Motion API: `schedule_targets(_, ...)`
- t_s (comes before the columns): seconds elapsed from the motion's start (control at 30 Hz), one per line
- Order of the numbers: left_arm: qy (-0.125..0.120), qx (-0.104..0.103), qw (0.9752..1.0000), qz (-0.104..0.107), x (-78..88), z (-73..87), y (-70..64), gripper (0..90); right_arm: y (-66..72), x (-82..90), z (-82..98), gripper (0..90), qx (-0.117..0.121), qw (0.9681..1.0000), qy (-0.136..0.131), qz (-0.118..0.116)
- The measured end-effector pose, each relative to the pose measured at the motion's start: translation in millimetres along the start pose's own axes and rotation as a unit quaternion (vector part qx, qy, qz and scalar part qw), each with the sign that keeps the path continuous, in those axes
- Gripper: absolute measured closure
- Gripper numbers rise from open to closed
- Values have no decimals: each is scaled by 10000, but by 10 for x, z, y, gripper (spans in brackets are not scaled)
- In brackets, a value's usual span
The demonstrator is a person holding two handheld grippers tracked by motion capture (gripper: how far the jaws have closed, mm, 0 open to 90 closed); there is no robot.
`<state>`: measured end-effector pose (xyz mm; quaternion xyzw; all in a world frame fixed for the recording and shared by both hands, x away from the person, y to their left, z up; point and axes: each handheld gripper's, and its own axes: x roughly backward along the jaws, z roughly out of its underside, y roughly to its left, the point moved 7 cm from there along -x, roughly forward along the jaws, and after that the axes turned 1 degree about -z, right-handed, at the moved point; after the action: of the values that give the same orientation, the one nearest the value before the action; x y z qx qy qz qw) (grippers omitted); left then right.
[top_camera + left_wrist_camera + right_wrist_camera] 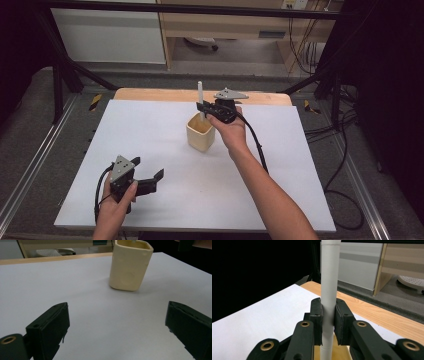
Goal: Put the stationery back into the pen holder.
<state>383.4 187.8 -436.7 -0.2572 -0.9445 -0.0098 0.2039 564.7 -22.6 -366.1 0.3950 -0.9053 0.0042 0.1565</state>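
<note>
A cream square cup [200,132] [130,263] stands upright near the middle of the white table top [150,125]. Just above its far rim my right gripper [203,108] [328,322] is shut on a white stick [200,97] [329,285]. The stick stands upright, with its lower end inside the cup's mouth. My left gripper [150,172] [117,332] rests low at the near left of the table, open, with bare table between its jaws. It points toward the cup from some way off.
A strip of wooden table edge [150,94] shows beyond the white sheet. Black frame bars [65,70] and cables [345,150] run around the table on the floor. Shelving [225,25] stands behind.
</note>
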Motion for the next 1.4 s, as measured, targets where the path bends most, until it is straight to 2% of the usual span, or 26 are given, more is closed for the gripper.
schedule_targets(1.4,-6,9,10000,24,-2,-2,-8,57,7,-111,148,785,-80,9994,339,8)
